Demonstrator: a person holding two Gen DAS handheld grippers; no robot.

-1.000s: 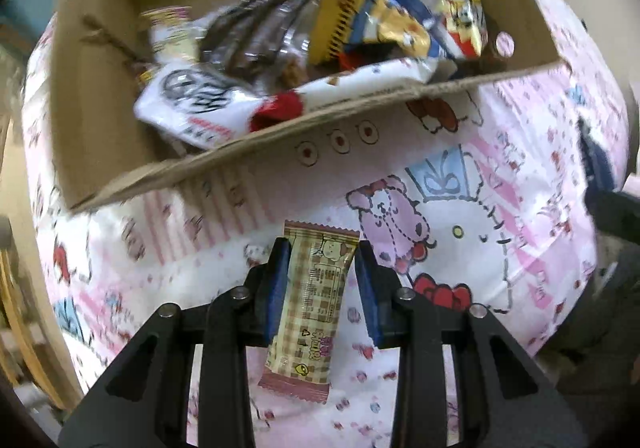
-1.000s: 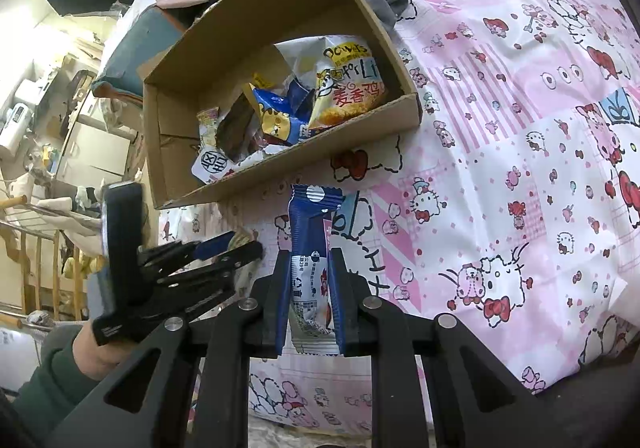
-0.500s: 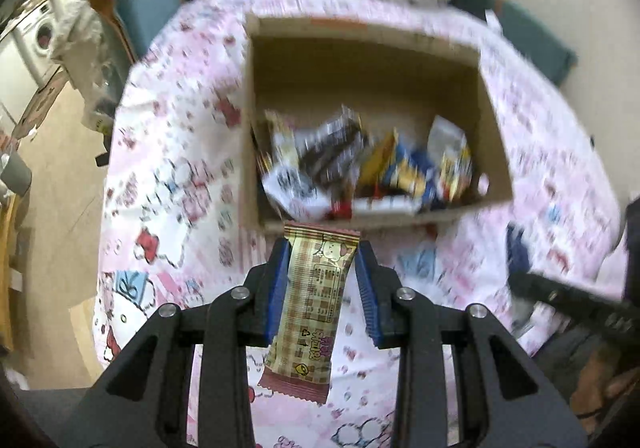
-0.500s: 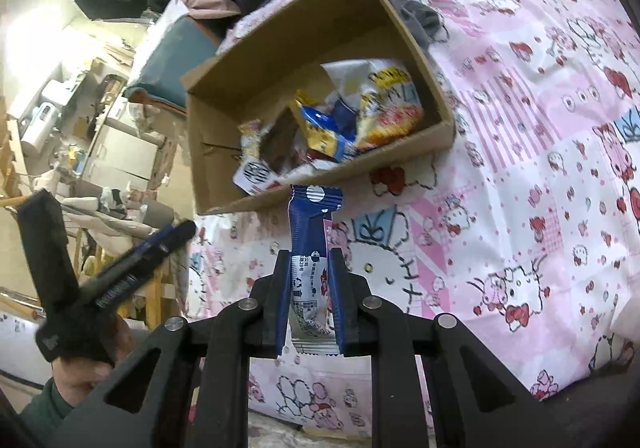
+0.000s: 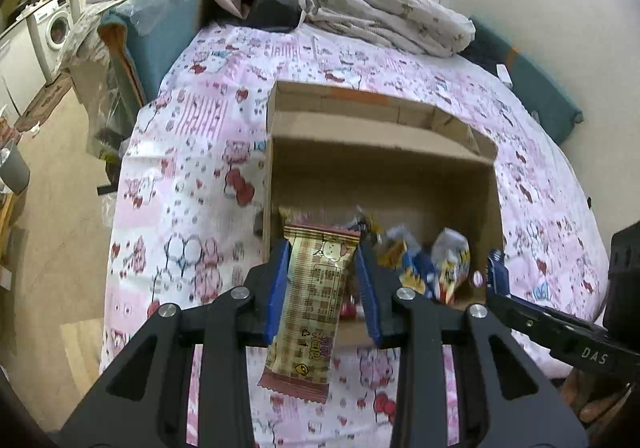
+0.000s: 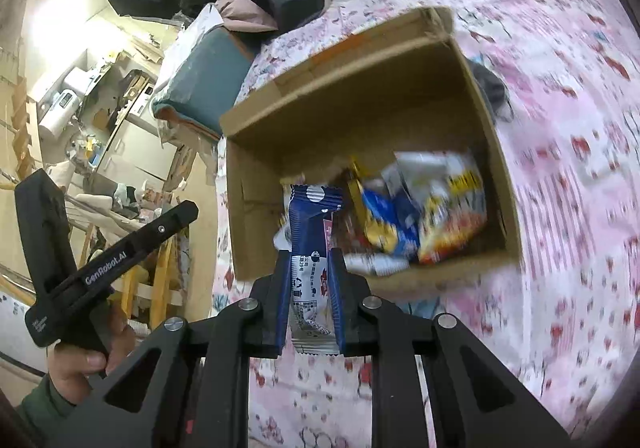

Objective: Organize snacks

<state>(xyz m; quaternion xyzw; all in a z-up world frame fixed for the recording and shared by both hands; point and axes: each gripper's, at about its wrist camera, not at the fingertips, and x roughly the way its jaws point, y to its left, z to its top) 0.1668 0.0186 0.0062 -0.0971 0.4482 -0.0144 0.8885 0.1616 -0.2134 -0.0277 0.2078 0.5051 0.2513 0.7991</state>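
Note:
My left gripper [image 5: 322, 248] is shut on a tan plaid snack bar [image 5: 312, 304] and holds it over the near left corner of an open cardboard box [image 5: 380, 156]. My right gripper [image 6: 308, 254] is shut on a blue and white snack packet [image 6: 310, 232], held above the box's [image 6: 360, 96] near left part. Several snack packs [image 6: 424, 216] lie in the box's near end; they also show in the left wrist view [image 5: 432, 260]. The right gripper's body [image 5: 560, 332] shows at the lower right of the left view, the left gripper's body [image 6: 100, 264] at the left of the right view.
The box sits on a bed with a pink cartoon-print sheet [image 5: 192, 176]. Crumpled bedding [image 5: 380, 12] and clothes lie at the far end. A teal chair [image 5: 160, 28] stands beside the bed's left. A washing machine [image 5: 56, 24] and floor clutter are further left.
Both grippers have risen and moved forward from in front of the box to above its near end, each still holding its snack.

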